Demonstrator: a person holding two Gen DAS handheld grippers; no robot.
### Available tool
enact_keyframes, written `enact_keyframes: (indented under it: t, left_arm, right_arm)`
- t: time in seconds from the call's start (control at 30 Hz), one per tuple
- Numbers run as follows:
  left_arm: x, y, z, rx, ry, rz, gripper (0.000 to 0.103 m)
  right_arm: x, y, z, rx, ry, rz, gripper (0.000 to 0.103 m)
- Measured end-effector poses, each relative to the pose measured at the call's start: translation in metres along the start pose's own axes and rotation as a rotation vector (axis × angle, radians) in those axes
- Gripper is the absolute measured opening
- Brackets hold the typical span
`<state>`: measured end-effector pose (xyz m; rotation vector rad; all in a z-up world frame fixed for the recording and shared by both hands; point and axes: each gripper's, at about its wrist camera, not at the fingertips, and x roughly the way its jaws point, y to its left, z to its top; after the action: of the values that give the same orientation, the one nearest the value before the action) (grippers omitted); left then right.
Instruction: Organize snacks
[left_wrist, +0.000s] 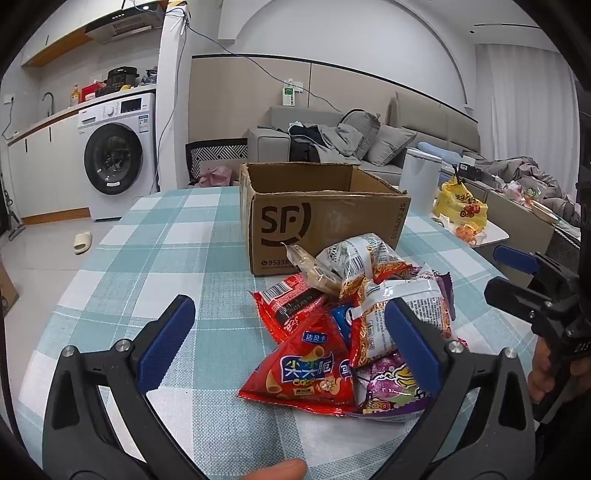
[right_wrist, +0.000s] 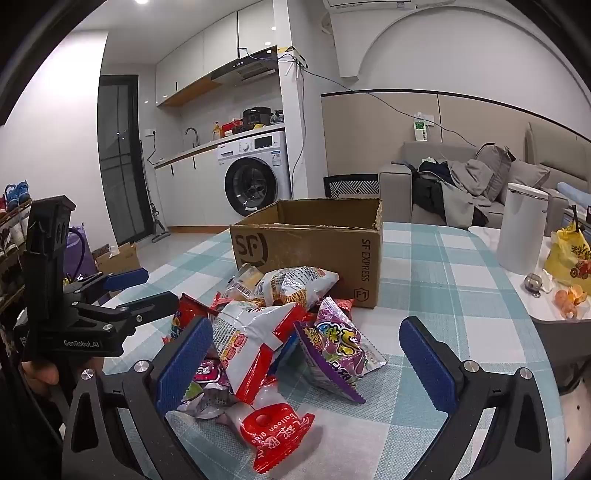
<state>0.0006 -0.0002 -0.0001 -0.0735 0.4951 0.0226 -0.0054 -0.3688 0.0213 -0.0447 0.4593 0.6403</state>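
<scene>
A pile of snack packets (left_wrist: 354, 317) lies on the checked tablecloth in front of an open brown SF cardboard box (left_wrist: 317, 214). In the left wrist view a red triangular crisp packet (left_wrist: 306, 373) is nearest. My left gripper (left_wrist: 291, 347) is open, low over the pile's near left side. It also shows in the right wrist view (right_wrist: 144, 286). In the right wrist view the pile (right_wrist: 280, 325) and the box (right_wrist: 310, 243) lie ahead. My right gripper (right_wrist: 310, 362) is open above a purple packet (right_wrist: 340, 350) and a white-red packet (right_wrist: 251, 339). It also shows in the left wrist view (left_wrist: 517, 273).
The table (left_wrist: 147, 236) has a teal checked cloth. A white cylindrical canister (right_wrist: 521, 229), a yellow bag (right_wrist: 569, 254) and orange peels (right_wrist: 570, 297) stand on a white side table at the right. A sofa and a washing machine are behind.
</scene>
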Motion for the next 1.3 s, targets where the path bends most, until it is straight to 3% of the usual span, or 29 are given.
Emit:
enact_keyframes:
  t: [1.3]
  left_arm:
    - [0.001,0.001,0.001,-0.020,-0.005,-0.006,0.102]
  right_arm:
    - [-0.002,0.002,0.000,-0.012,0.002,0.000,0.103]
